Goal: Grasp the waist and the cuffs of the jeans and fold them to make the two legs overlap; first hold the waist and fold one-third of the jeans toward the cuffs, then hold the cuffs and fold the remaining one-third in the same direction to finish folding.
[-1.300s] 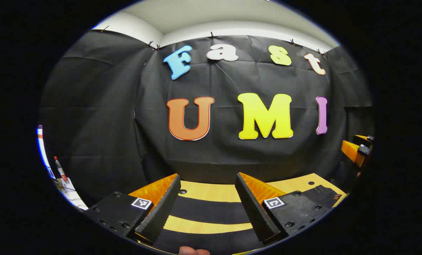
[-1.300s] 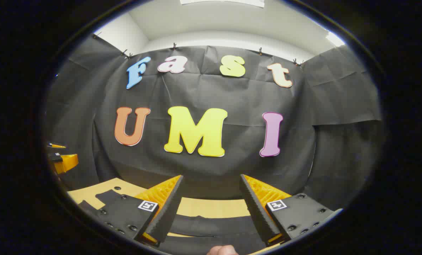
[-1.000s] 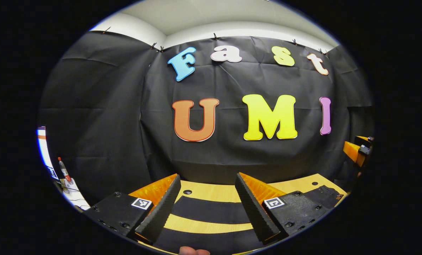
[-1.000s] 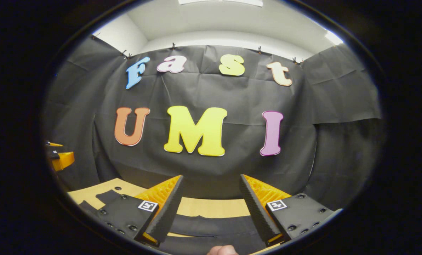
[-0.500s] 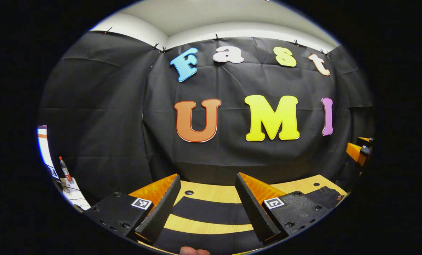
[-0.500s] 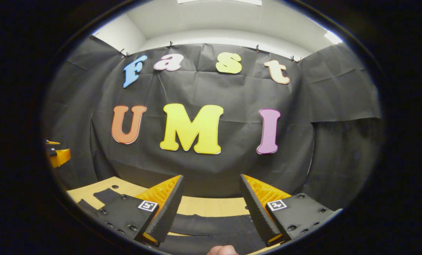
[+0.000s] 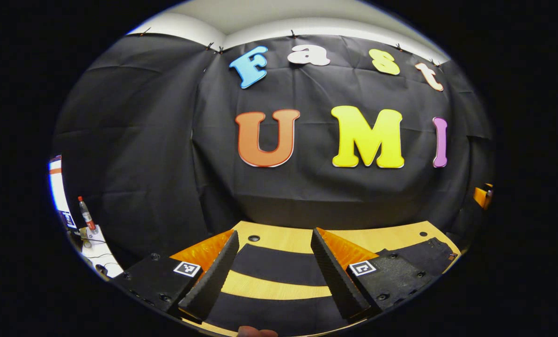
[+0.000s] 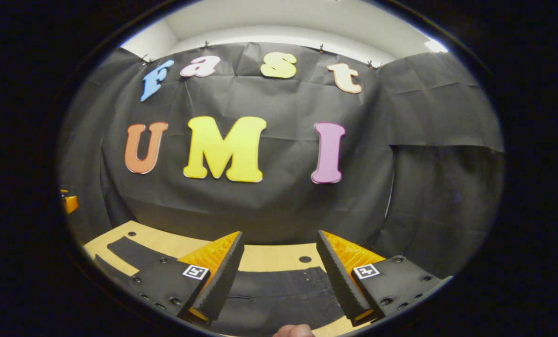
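Left gripper view: left tongs (image 7: 272,274) spread wide, gripping nothing, above the table (image 7: 279,237). Two black jeans (image 7: 279,266) legs lie flat across it, wood between; near leg cut off below.

Right gripper view: right tongs (image 8: 279,276) likewise released over the jeans waist (image 8: 283,290); seams faint, near edge hidden.

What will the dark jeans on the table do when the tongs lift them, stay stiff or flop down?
Probably flop: the jeans lie flat and limp on the wooden table, legs spread apart. The waist looks thicker, so it may feel heavier and sag less. Both the left tongs and right tongs are open, holding nothing yet.
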A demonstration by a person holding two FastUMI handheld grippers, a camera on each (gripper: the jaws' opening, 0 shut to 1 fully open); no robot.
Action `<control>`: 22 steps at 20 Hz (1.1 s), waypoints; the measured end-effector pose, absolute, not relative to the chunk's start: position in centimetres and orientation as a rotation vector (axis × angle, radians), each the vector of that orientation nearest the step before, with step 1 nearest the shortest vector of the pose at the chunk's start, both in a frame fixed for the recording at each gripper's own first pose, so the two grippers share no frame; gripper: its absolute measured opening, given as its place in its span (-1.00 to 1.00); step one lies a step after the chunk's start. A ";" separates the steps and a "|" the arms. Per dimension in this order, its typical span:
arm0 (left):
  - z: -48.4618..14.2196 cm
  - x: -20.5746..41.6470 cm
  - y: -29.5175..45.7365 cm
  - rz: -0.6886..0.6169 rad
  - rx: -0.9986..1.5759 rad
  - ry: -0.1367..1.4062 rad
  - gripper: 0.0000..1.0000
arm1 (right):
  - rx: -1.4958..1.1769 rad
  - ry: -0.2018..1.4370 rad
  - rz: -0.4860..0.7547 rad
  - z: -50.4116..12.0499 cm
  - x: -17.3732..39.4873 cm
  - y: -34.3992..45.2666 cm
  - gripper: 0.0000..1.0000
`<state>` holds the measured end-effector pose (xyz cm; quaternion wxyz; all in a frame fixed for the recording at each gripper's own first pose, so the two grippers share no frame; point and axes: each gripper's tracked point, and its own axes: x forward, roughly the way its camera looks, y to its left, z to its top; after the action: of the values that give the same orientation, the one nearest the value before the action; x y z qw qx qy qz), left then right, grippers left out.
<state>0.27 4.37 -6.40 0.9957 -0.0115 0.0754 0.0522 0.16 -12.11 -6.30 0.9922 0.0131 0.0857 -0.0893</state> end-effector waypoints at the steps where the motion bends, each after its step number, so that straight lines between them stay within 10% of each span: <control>1: -7.6 0.1 5.5 0.126 -0.030 0.180 0.99 | 0.033 0.202 -0.211 -7.3 -0.1 -14.1 0.86; 12: -27.2 -8.8 8.8 0.297 -0.817 0.726 0.99 | 0.733 0.776 -0.362 -27.5 -6.5 -22.5 0.96; 22: -30.1 -10.7 8.8 0.598 -1.381 0.701 0.98 | 1.024 0.957 -0.404 -35.2 -8.9 -23.1 0.96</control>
<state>-10.70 8.76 -30.11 0.6751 -0.6137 0.3115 0.2657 -8.94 -23.11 -35.17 0.7457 0.4679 0.4370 -0.1846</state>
